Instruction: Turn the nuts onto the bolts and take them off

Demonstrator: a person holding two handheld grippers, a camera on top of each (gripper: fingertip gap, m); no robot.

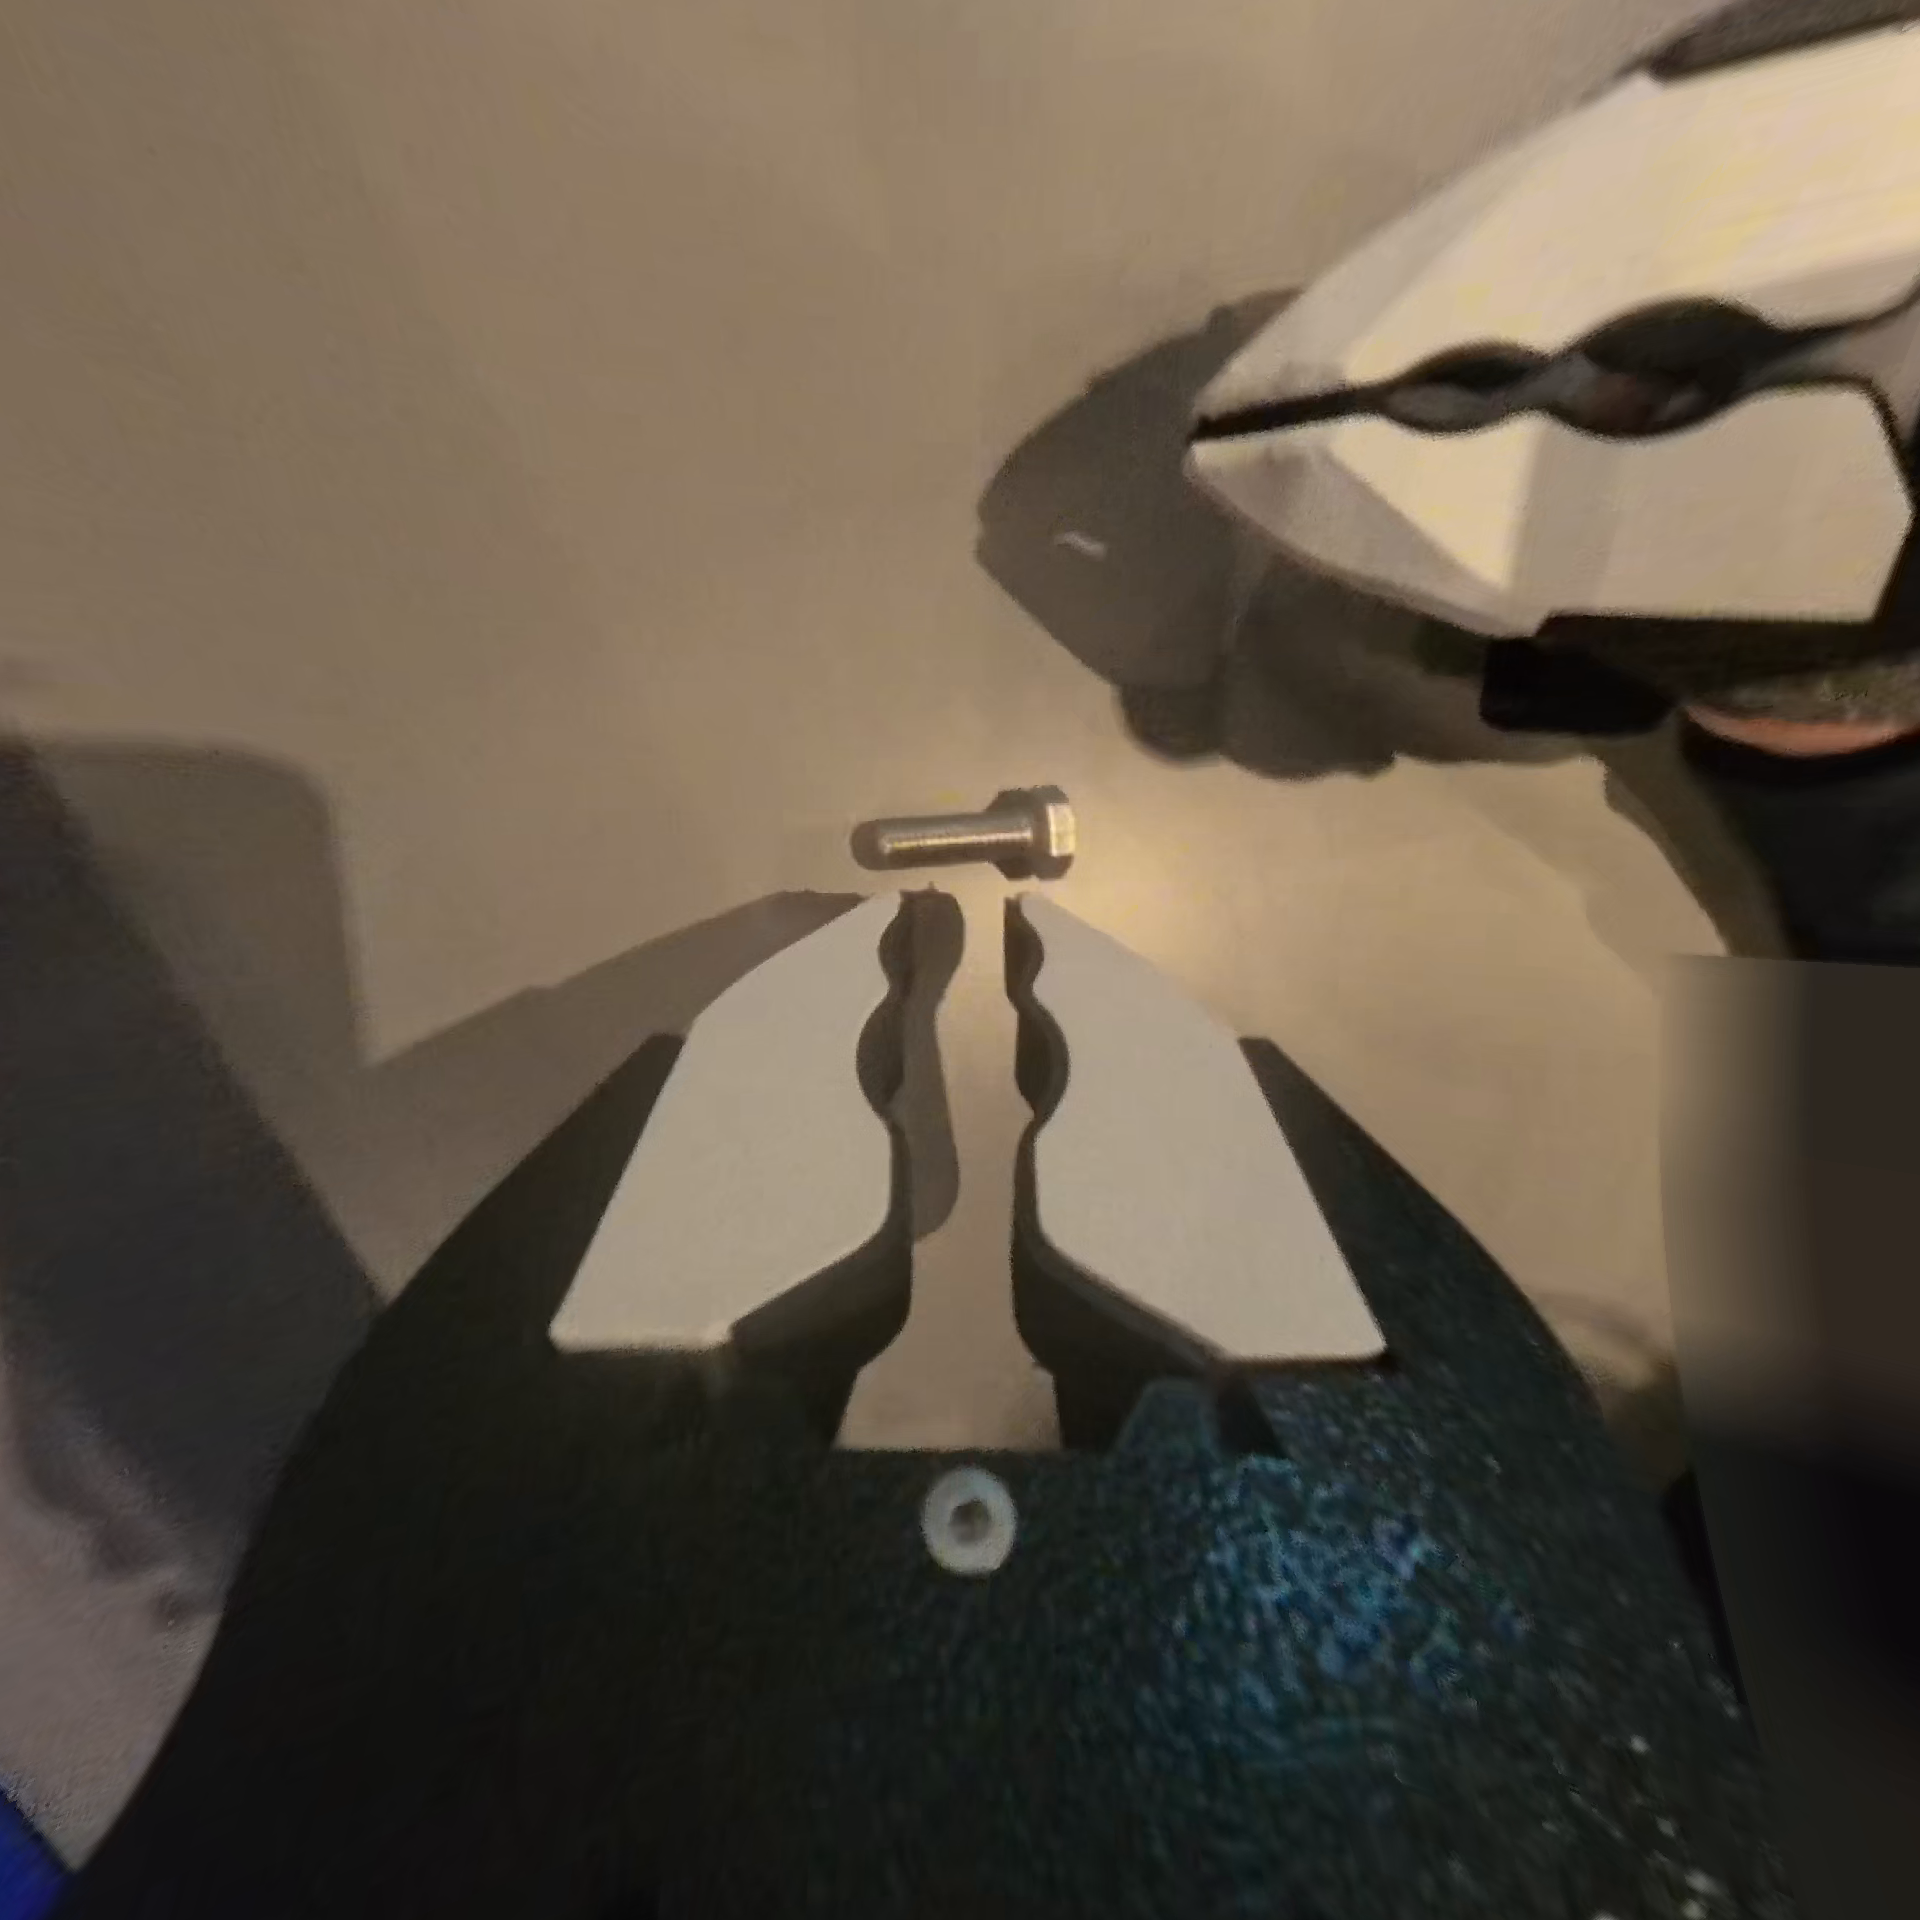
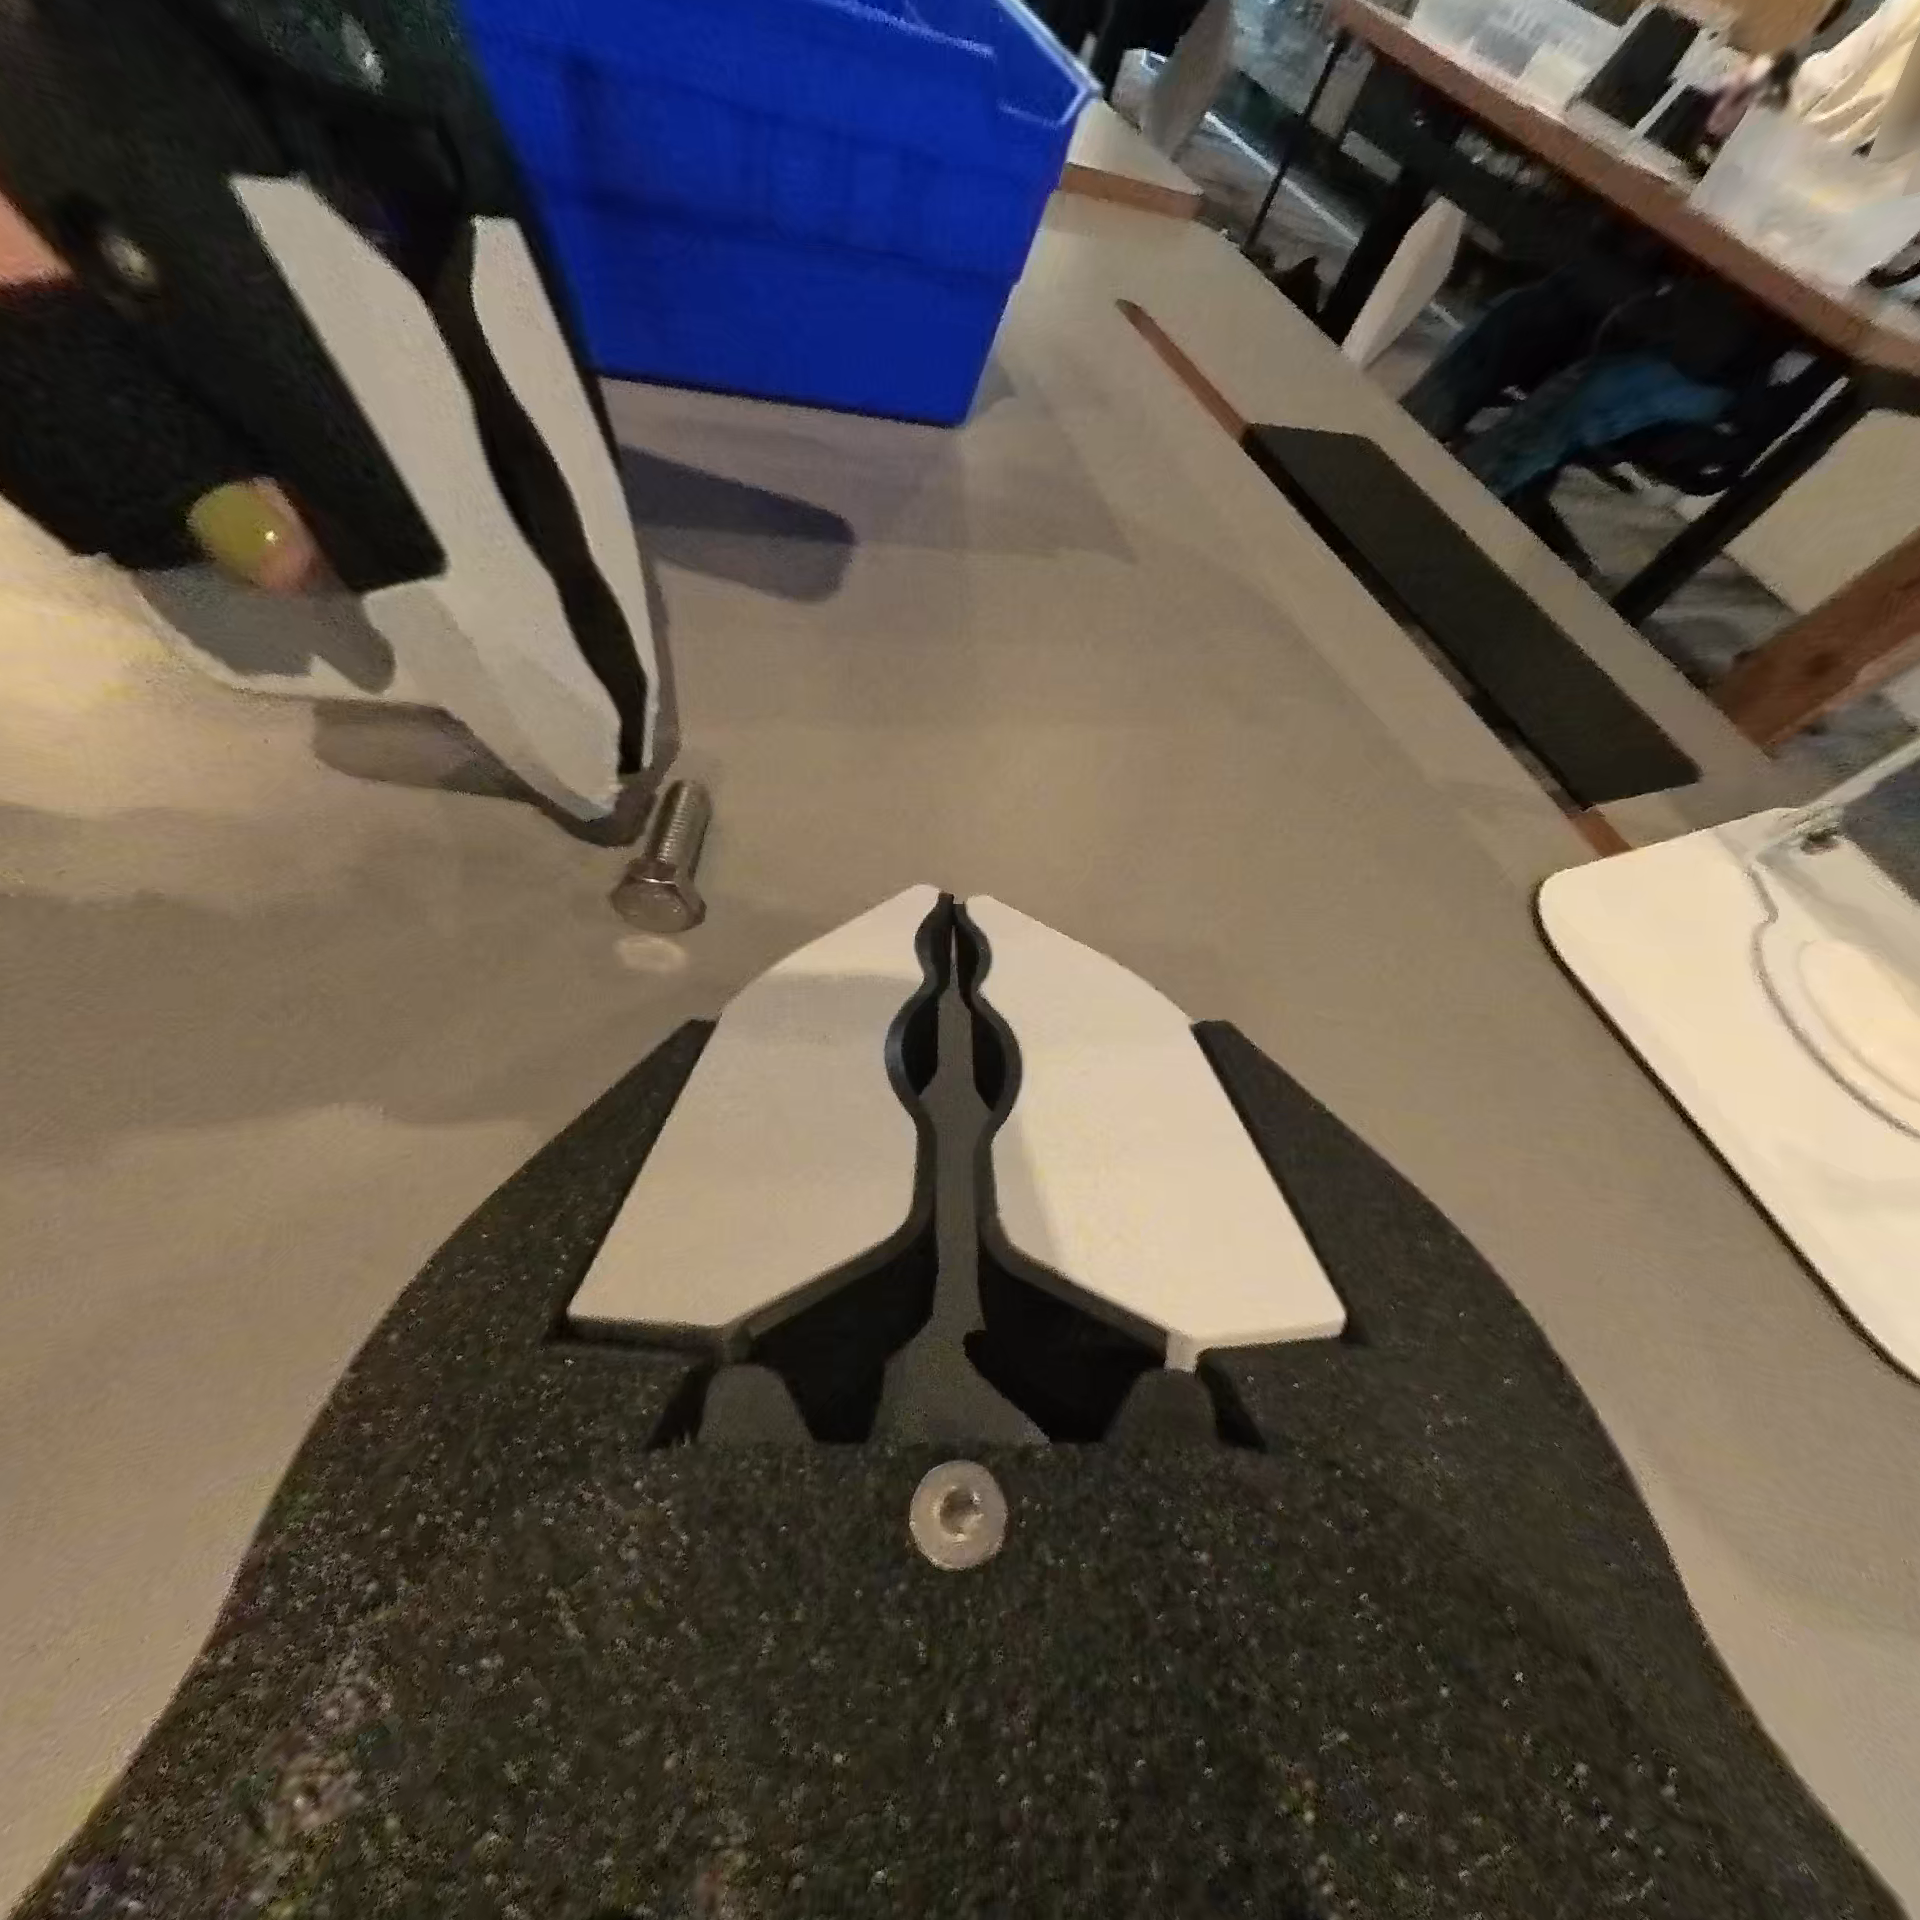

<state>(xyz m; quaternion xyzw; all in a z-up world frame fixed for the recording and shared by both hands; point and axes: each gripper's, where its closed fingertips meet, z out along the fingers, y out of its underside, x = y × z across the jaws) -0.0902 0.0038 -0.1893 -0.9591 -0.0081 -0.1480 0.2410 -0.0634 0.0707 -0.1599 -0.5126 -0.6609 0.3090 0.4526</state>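
One bolt (image 1: 964, 844) lay on the bench (image 2: 1039, 675); no nut showed. Left gripper (image 1: 961, 902) stood slightly parted just beside it, holding nothing. Right gripper (image 2: 954, 902) was closed and empty.

You had a silver, shiny bolt (image 1: 961, 844) lying on a plain beige table (image 1: 520, 416). Your left gripper (image 1: 977, 899) had white finger plates with black inner edges on a speckled black body, and your right gripper (image 2: 951, 902) matched it: white plates, black grainy body. Behind stood a bright blue bin (image 2: 790, 197). A flat black strip (image 2: 1475, 613) lay by the table's brown edge, and a white base plate (image 2: 1704, 1039) sat at the right.
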